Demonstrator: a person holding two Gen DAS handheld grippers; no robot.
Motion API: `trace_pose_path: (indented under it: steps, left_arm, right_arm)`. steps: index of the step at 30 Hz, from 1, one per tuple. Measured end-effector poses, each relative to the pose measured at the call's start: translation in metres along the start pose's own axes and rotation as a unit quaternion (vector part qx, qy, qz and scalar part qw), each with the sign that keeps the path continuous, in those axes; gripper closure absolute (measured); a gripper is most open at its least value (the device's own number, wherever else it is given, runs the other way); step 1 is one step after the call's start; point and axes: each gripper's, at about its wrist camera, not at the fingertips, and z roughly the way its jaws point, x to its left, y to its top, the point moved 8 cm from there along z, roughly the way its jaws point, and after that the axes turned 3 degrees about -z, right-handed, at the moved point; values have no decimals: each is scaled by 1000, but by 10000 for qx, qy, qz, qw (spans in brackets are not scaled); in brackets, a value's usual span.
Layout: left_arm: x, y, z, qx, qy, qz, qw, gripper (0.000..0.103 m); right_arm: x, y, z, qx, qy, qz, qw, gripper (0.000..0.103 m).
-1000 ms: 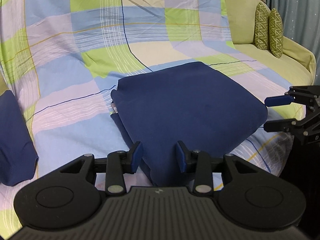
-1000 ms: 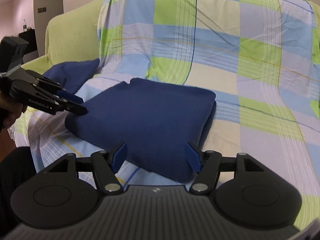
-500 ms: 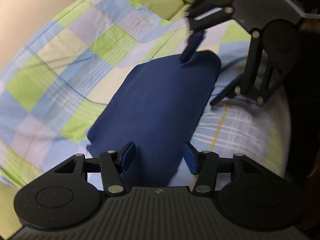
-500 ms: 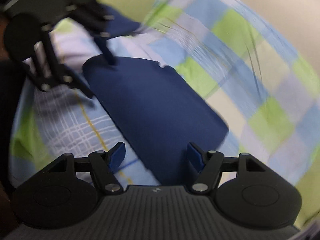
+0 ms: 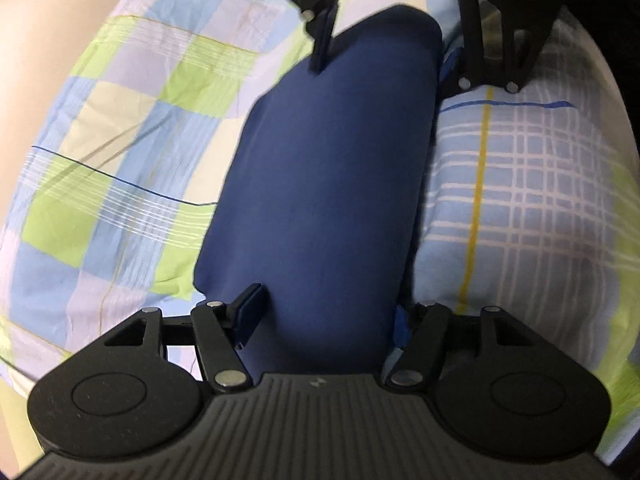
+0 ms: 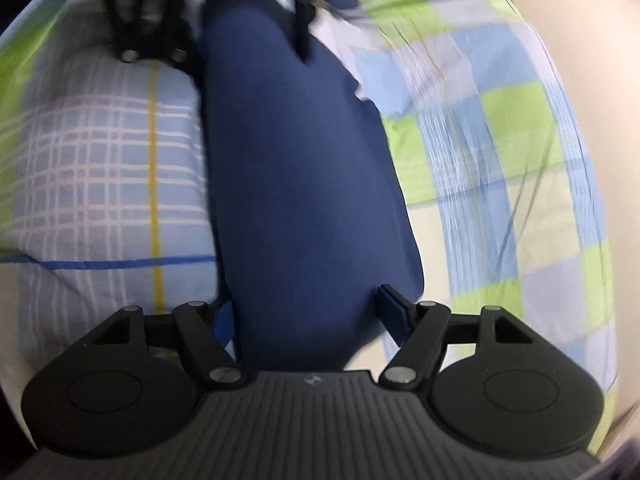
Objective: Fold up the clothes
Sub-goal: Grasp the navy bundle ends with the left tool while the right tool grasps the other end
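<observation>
While both hand-held grippers straddle the folded navy garment [image 5: 332,184] ends, left hand-held gripper [image 5: 326,318] opening, right hand-held gripper [image 6: 308,312] apart, next likely clamping toward twelve o'clock.

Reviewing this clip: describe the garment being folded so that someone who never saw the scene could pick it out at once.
Look at the sofa draped in a checked sheet of green, blue and lilac. On its seat lies a folded navy garment, one end between the fingers of the left gripper, the other between those of the right gripper. It is the only plain, dark, unpatterned cloth there.
</observation>
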Motion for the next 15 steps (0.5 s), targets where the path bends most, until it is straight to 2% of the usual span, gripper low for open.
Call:
trace_pose_path:
  steps: [1, 4, 15]
  left_arm:
    - [1, 0, 0, 16, -40, 5, 10000, 35]
    - [1, 1, -1, 34, -123, 78, 9999, 35]
    - [-3, -3, -8, -314, -75, 169, 9993, 35]
  right_arm:
    - [2, 4, 2, -44, 73, -187, 9998, 36]
    - [-2, 6, 3, -17, 231, -213, 9995, 33]
    - [0, 9, 2, -111, -11, -67, 9999, 27]
